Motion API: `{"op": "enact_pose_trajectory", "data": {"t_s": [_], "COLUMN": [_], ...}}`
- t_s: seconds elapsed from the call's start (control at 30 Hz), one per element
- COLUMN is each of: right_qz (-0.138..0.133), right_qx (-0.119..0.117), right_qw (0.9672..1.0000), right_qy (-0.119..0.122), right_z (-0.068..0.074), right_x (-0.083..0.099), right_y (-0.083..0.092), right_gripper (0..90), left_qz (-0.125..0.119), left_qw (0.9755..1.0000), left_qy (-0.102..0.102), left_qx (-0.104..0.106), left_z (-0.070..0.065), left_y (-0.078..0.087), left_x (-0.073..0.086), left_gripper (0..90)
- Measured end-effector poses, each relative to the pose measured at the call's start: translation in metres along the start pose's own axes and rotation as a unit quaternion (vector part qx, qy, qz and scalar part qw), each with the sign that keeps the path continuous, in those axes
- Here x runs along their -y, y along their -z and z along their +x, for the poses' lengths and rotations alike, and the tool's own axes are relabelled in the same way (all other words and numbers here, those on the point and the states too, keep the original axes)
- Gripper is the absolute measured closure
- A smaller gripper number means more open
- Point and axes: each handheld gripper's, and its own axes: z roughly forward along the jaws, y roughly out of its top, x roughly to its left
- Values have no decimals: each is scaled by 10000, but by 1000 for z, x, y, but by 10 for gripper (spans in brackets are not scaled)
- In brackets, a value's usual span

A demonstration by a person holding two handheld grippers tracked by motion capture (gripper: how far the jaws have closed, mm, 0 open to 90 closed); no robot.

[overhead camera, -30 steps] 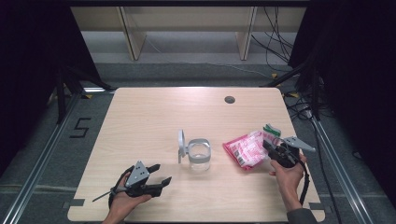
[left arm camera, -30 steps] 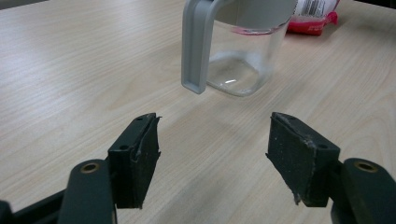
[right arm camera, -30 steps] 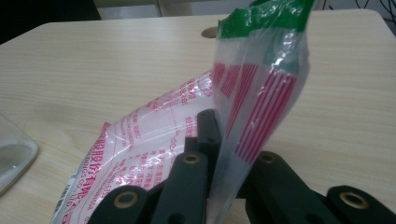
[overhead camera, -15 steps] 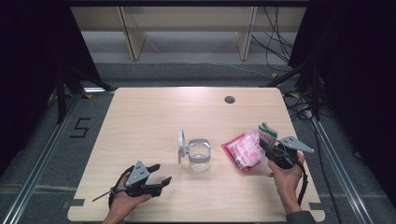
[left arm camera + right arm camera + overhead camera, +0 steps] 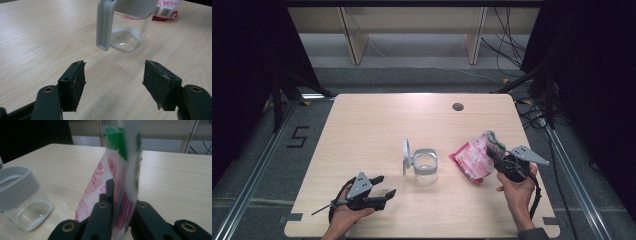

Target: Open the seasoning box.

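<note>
The right gripper (image 5: 122, 202) rises from 6 o'clock, its 2 black jaws clamped tight on a red-and-white snack bag (image 5: 120, 185) that stands upright between them. The bag's green torn top points to 12 o'clock, and its lower body bulges out toward 8 o'clock. At 9 o'clock a clear jar (image 5: 23, 200) with a grey rim stands on the light wooden table (image 5: 175, 177), apart from the bag.
</note>
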Motion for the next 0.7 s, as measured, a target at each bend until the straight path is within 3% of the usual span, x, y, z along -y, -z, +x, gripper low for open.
{"op": "enact_pose_trajectory", "data": {"t_s": [0.1,0.17,0.2,0.23,0.33,0.37,0.47,0.57,0.63,0.67,0.7], "right_qz": [-31,41,38,14,52,48,-49,-33,-60,-109,-163], "right_qx": [-38,-87,-87,-71,-81,-164,-226,-336,-360,-395,-373], "right_qw": [10000,9999,9999,10000,9999,9998,9997,9994,9993,9991,9992], "right_qy": [5,139,138,-10,31,-138,33,-53,37,-107,-2], "right_z": [5,6,6,9,7,9,7,12,11,13,12], "right_x": [-3,-4,-4,-4,-5,-4,-5,-7,-7,-8,-9], "right_y": [2,2,2,3,4,4,4,5,4,5,4], "right_gripper": [889,889,889,889,890,889,889,890,890,890,890], "left_qz": [27,13,26,23,12,10,15,-2,-18,-38,-41], "left_qw": [10000,10000,10000,10000,10000,10000,10000,10000,10000,10000,10000], "left_qy": [-8,-4,-25,-20,8,13,13,0,17,29,2], "left_qx": [15,7,9,10,10,15,-9,9,21,39,8], "left_z": [1,1,1,1,0,0,0,0,0,0,-1], "left_y": [0,0,0,0,0,0,1,1,1,1,2], "left_x": [0,0,0,0,0,0,0,-1,-1,-2,-2], "left_gripper": [333,333,333,333,332,331,332,331,331,332,331]}}
